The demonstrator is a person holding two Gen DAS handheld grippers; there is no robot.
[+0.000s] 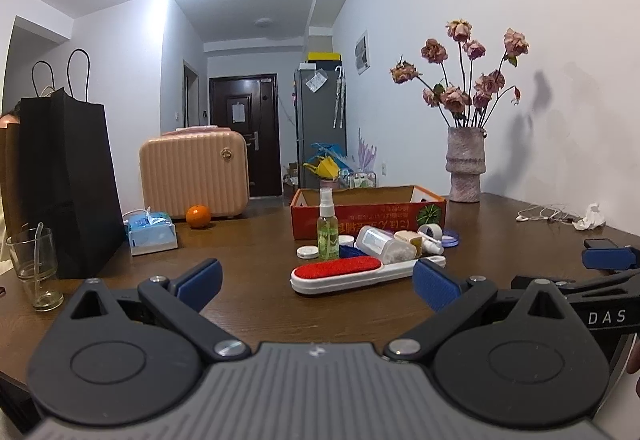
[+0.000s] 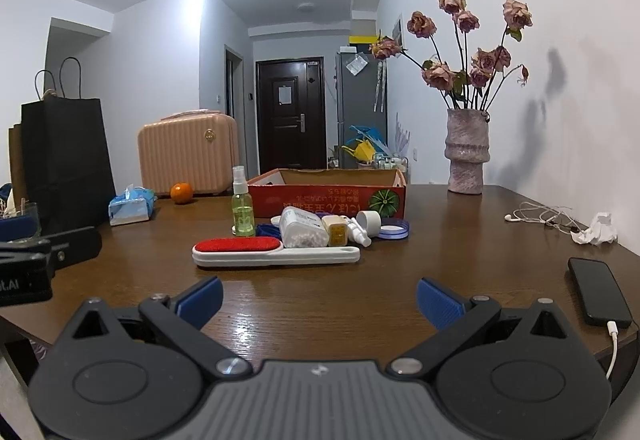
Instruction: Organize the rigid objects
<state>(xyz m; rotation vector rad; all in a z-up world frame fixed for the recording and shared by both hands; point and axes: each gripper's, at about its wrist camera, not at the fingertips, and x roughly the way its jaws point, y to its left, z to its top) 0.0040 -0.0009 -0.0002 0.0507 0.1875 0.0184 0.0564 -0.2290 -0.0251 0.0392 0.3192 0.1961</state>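
Note:
A white lint brush with a red pad (image 1: 356, 273) (image 2: 276, 251) lies on the brown table in front of a red cardboard box (image 1: 370, 212) (image 2: 328, 194). Behind the brush stand a green spray bottle (image 1: 327, 226) (image 2: 242, 209), a clear cotton-swab container (image 1: 384, 243) (image 2: 302, 231), a small white spray bottle (image 2: 358, 232), a yellow-white item (image 2: 335, 231) and white and blue lids (image 1: 307, 252) (image 2: 394, 230). My left gripper (image 1: 316, 282) is open and empty, just short of the brush. My right gripper (image 2: 318, 298) is open and empty, further back from the brush.
A black paper bag (image 1: 68, 184), glass (image 1: 34, 268), tissue pack (image 1: 152, 232), orange (image 1: 198, 216) and pink case (image 1: 192, 172) stand at the left. A vase of dried roses (image 1: 464, 164) (image 2: 466, 156), earphones (image 2: 540, 218), crumpled tissue (image 2: 596, 230) and a charging phone (image 2: 600, 292) are at the right.

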